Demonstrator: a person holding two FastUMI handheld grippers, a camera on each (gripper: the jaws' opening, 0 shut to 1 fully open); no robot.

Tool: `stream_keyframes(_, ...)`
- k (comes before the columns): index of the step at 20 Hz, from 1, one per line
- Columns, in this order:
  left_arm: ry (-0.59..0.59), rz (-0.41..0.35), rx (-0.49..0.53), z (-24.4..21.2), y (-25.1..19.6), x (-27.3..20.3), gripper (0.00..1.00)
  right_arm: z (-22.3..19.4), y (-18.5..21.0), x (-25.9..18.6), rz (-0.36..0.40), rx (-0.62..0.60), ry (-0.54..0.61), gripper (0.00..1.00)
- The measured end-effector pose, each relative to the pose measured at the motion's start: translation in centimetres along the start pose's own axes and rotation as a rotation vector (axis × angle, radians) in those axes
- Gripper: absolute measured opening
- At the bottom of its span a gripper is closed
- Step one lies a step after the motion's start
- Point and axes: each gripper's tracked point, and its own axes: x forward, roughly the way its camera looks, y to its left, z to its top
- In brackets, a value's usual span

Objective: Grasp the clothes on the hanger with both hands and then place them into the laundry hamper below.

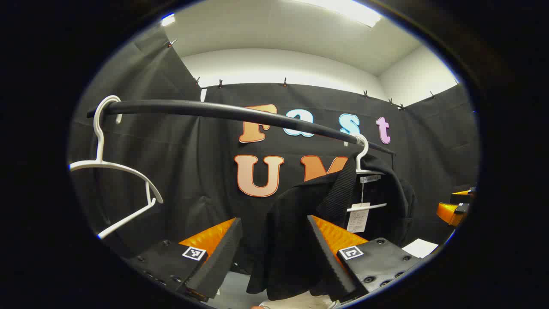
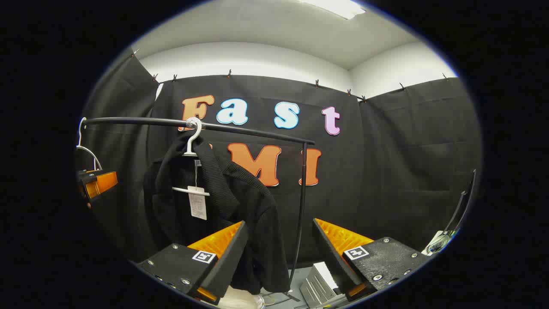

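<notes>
Rail (image 1: 223, 112), round and dark: ribbed black garment (image 1: 296, 223) on white hanger (image 1: 362, 156), bare hanger (image 1: 116, 171) beside; left gripper (image 1: 274, 253), right gripper (image 2: 279, 253) spread, unladen.

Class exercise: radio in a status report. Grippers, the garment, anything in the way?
Left gripper open, right gripper open, neither touching anything. Black jacket hanging on white hanger, on the rail. Nothing in the way.

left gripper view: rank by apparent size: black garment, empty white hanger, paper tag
1. black garment
2. empty white hanger, though it hangs nearer the camera, so its rank against the garment is only apparent
3. paper tag
</notes>
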Motion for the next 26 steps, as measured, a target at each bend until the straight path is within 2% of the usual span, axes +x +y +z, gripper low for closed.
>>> stream_keyframes(3,0.0,0.007,-0.004,0.1,0.2,0.1,0.93,0.0,0.2,0.4,0.002,0.002,0.001,1.0)
stream_keyframes(4,0.0,0.005,-0.005,0.0,0.2,0.2,0.93,0.0,0.2,0.4,0.002,0.002,0.0,0.93)
stream_keyframes(15,-0.005,-0.011,-0.004,-0.1,-0.7,0.7,0.93,-0.1,-0.5,0.5,-0.02,0.005,0.003,0.93)
stream_keyframes(24,-0.01,0.005,0.015,0.1,-0.4,0.5,0.93,-1.1,3.2,1.4,0.064,0.028,0.02,0.93)
stream_keyframes(25,-0.006,0.009,0.016,-0.1,-0.2,0.4,1.0,-1.3,3.6,1.6,0.073,0.027,0.024,0.93)
stream_keyframes(26,-0.003,0.013,0.015,-0.2,0.0,0.4,0.98,-1.4,4.0,1.7,0.081,0.026,0.027,0.93)
